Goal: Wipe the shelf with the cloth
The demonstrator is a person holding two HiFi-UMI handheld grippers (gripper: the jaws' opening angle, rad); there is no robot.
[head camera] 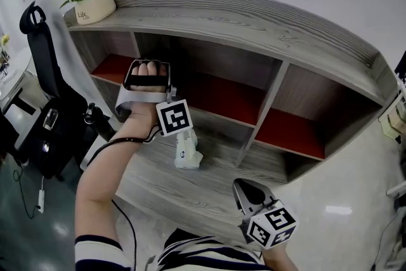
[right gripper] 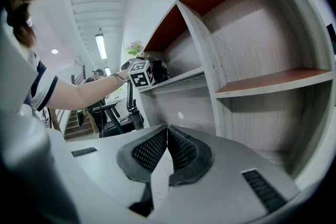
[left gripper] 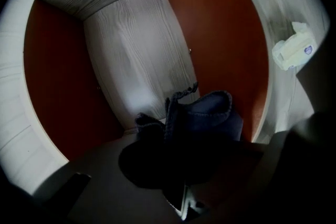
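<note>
At shelf (head camera: 254,25), left half, in a red-lined compartment (left or middle, not determinable): left gripper (left gripper: 178,165). Points inward; pinches dark blue cloth (left gripper: 205,115) between fingers. Cloth: bunches up past fingertips, in front of grey wood panel, with red boards either side in left gripper view. Contact between cloth and shelf not determinable. Hand (head camera: 148,70): wraps left gripper's handle, knuckles up. Right gripper (right gripper: 167,131): sits low, in front of shelf and clear of it, facing its compartments. Fingers pressed together, holding nothing. On lower board, near left gripper's marker cube: white item (head camera: 188,152), crumpled, kind not determinable. On shelf top, left end: pot (head camera: 95,7) with pink flowers. Left of shelf: black chair (head camera: 44,66).
</note>
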